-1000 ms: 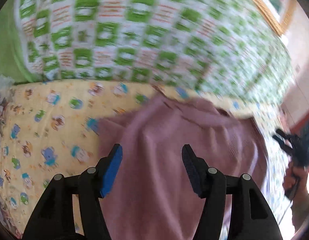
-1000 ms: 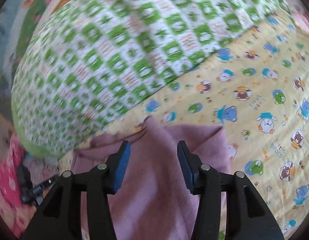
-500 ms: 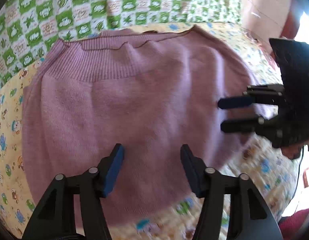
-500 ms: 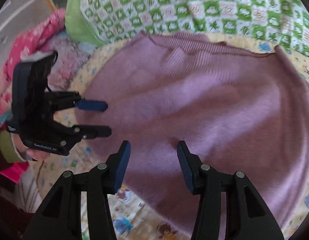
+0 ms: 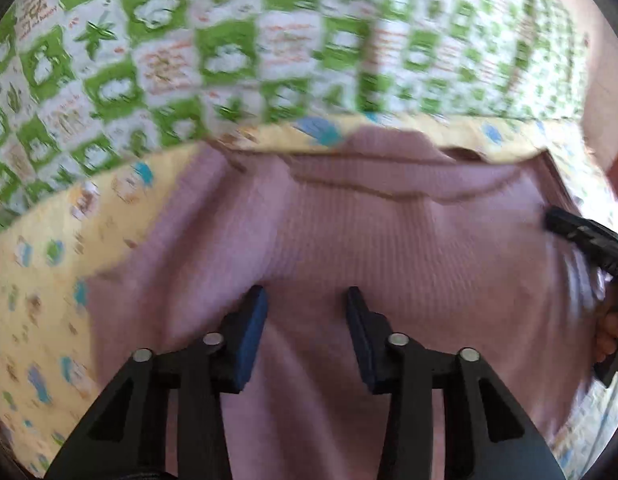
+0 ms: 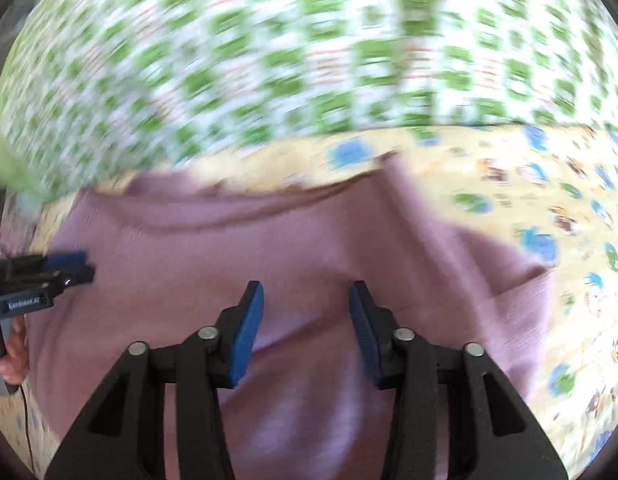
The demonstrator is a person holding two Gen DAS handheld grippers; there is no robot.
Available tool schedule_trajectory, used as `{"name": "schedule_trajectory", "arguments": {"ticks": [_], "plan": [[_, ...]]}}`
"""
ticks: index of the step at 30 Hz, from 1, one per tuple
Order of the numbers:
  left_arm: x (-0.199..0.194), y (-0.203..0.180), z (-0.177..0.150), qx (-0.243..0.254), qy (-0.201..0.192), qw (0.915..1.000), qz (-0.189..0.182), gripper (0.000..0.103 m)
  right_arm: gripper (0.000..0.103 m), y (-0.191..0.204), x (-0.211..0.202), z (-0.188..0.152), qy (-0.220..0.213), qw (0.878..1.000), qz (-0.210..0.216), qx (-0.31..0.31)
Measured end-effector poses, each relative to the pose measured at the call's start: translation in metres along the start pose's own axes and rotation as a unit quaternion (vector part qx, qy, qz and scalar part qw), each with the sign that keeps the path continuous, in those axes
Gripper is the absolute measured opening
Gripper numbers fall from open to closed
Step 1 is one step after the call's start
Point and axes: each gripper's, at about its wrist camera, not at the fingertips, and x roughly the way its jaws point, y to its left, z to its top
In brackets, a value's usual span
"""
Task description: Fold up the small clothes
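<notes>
A small mauve knit sweater (image 5: 369, 240) lies spread on a yellow cartoon-print sheet (image 5: 49, 248); its ribbed band faces away from me. It also fills the lower half of the right wrist view (image 6: 309, 248). My left gripper (image 5: 305, 300) is open and empty just above the sweater's middle. My right gripper (image 6: 305, 296) is open and empty over the sweater too. The left gripper shows at the left edge of the right wrist view (image 6: 75, 268), and the right gripper at the right edge of the left wrist view (image 5: 589, 240). Both views are motion-blurred.
A bulky green-and-white checked quilt (image 5: 269, 40) lies right behind the sweater, also seen in the right wrist view (image 6: 309, 48). The yellow sheet (image 6: 569, 220) extends to the right of the sweater.
Both grippers have tilted from a high downward look to a lower look toward the quilt. The sweater lies as before. Both grippers stay open and empty.
</notes>
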Motion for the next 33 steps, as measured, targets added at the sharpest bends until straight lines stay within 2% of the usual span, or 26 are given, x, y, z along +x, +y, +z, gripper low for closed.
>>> {"name": "schedule_trajectory", "arguments": {"ticks": [2,3,4,5,7,11,13,14,15,17,18,19,21,23,24,25,26,27,29,31,33], "plan": [[0.004,0.015,0.007,-0.01,0.0,0.9999,0.014,0.029,0.021,-0.017,0.001,0.005,-0.008,0.999,-0.027,0.017],[0.005,0.028,0.011,-0.026,-0.002,0.9995,0.019,0.026,0.021,-0.029,0.0,0.007,-0.013,0.998,-0.044,0.034],[0.006,0.038,0.012,-0.037,-0.002,0.999,0.024,0.018,0.017,-0.041,0.001,0.008,-0.012,0.997,-0.043,0.056],[0.007,0.049,0.013,-0.053,-0.001,0.9984,0.02,0.016,0.008,-0.049,0.003,0.008,-0.011,0.996,-0.037,0.076],[0.009,0.068,0.013,-0.081,-0.001,0.9967,0.004,0.007,0.0,-0.057,0.007,0.01,-0.004,0.996,-0.039,0.084],[0.001,0.085,0.009,-0.103,-0.007,0.9945,-0.019,0.006,0.0,-0.055,0.002,0.015,-0.011,0.995,-0.052,0.087],[-0.012,0.092,0.003,-0.111,-0.01,0.9933,-0.03,0.006,0.0,-0.048,-0.007,0.016,-0.013,0.995,-0.043,0.086],[-0.021,0.097,-0.003,-0.111,-0.012,0.9932,-0.033,0.008,0.003,-0.043,-0.016,0.017,-0.015,0.996,-0.033,0.084],[-0.033,0.102,-0.011,-0.108,-0.013,0.9934,-0.034,0.014,0.004,-0.039,-0.021,0.019,-0.017,0.996,-0.034,0.081],[-0.053,0.099,-0.024,-0.098,-0.019,0.9946,-0.028,0.035,0.004,-0.029,-0.04,0.015,-0.027,0.996,-0.002,0.083],[-0.063,0.098,-0.032,-0.093,-0.022,0.9952,-0.02,0.054,0.004,-0.025,-0.048,0.011,-0.027,0.996,0.012,0.083],[-0.076,0.095,-0.044,-0.088,-0.027,0.9957,-0.008,0.056,0.005,-0.019,-0.054,0.008,-0.027,0.996,0.026,0.079],[-0.092,0.088,-0.065,-0.084,-0.024,0.996,-0.02,0.056,0.007,-0.005,-0.069,-0.009,-0.015,0.996,0.061,0.062],[-0.101,0.082,-0.086,-0.086,-0.018,0.9958,-0.024,0.056,0.016,0.007,-0.07,-0.031,0.017,0.996,0.081,0.04],[-0.1,0.08,-0.095,-0.085,-0.008,0.9961,-0.023,0.056,0.02,0.009,-0.067,-0.04,0.032,0.996,0.077,0.033],[-0.095,0.08,-0.104,-0.084,0.005,0.9964,-0.012,0.056,0.029,0.008,-0.063,-0.048,0.043,0.997,0.064,0.029],[-0.088,0.081,-0.11,-0.086,0.018,0.9962,0.008,0.056,0.031,0.001,-0.06,-0.058,0.052,0.997,0.037,0.034],[-0.08,0.088,-0.117,-0.095,0.031,0.9947,0.025,0.058,0.031,-0.012,-0.058,-0.066,0.058,0.997,0.005,0.052],[-0.076,0.1,-0.123,-0.114,0.035,0.9924,0.029,0.058,0.028,-0.04,-0.062,-0.073,0.046,0.994,-0.02,0.101],[-0.079,0.113,-0.126,-0.139,0.035,0.9893,0.024,0.058,0.027,-0.054,-0.069,-0.071,0.038,0.99,-0.031,0.131],[-0.092,0.124,-0.124,-0.155,0.025,0.9873,0.023,0.058,0.03,-0.051,-0.078,-0.063,0.036,0.989,-0.032,0.139]]}}
